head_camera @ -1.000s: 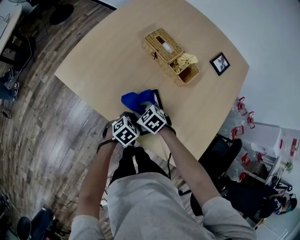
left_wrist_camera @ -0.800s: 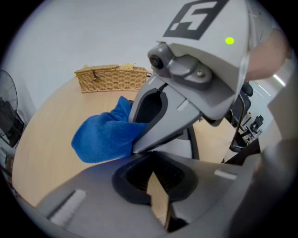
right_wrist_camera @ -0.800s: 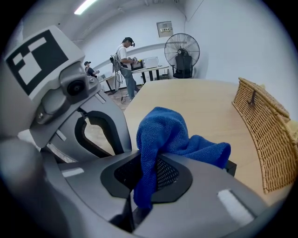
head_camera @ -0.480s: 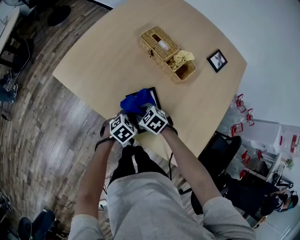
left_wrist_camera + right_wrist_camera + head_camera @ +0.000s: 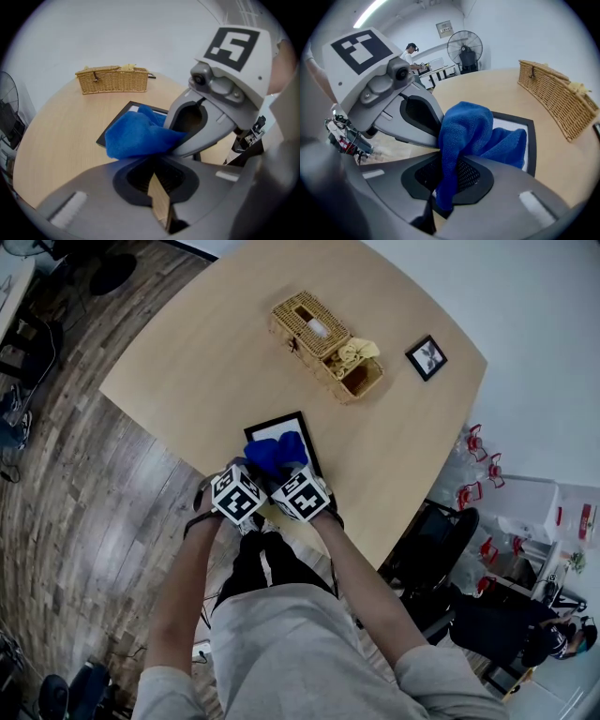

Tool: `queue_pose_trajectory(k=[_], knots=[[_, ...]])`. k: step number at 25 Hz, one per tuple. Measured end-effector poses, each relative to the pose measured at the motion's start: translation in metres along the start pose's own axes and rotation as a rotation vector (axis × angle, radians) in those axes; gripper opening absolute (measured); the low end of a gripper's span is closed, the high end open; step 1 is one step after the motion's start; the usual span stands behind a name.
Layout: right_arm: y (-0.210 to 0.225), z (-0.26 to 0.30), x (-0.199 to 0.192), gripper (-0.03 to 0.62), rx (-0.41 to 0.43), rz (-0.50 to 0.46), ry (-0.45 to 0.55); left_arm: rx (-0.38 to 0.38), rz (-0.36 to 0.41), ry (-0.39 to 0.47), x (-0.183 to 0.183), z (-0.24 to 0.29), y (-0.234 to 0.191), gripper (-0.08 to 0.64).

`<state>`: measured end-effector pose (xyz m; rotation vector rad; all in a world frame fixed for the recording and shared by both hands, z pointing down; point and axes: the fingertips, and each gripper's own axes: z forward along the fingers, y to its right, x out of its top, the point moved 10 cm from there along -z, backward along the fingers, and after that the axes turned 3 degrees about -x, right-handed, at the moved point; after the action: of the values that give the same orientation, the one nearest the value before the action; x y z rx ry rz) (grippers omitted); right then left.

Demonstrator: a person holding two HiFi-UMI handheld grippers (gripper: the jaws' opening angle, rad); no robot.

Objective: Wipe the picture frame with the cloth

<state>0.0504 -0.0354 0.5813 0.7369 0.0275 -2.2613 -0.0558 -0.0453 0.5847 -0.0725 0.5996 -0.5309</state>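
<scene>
A black picture frame [image 5: 281, 425] with a white mat lies flat near the table's near edge. On its near part rests a bunched blue cloth [image 5: 274, 454]. My right gripper [image 5: 287, 465] is shut on the cloth [image 5: 468, 126], which hangs out of its jaws over the frame [image 5: 530, 136]. My left gripper [image 5: 247, 469] sits right beside it on the left, jaws shut with nothing between them. In the left gripper view the cloth [image 5: 136, 136] covers the frame's near corner [image 5: 117, 125], with the right gripper [image 5: 206, 122] above it.
A wicker basket [image 5: 323, 338] holding a yellow cloth [image 5: 354, 351] stands mid-table. A small black frame [image 5: 427, 356] lies near the far right edge. The round wooden table [image 5: 187, 352] drops off just under my hands. A person and a fan [image 5: 464, 47] stand far off.
The right gripper has drawn the blue cloth back over the frame towards me, uncovering the frame's far part. Both grippers have moved nearer the table's edge.
</scene>
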Motion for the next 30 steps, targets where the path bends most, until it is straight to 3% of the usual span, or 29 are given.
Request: queue_pose_trajectory(k=[9,23,30], knots=[[-0.021,-0.003,-0.007,0.046,-0.044,0.08,-0.03,0.007,0.011,-0.003,0.0,-0.001,0.001,0.054],[-0.045,-0.008,-0.02,0.048,-0.033,-0.047,-0.075,-0.006,0.006,0.004,0.0,-0.001,-0.001,0.054],[-0.054,-0.014,-0.034,0.046,-0.032,-0.065,-0.072,-0.005,0.011,0.005,0.0,-0.002,-0.002,0.054]])
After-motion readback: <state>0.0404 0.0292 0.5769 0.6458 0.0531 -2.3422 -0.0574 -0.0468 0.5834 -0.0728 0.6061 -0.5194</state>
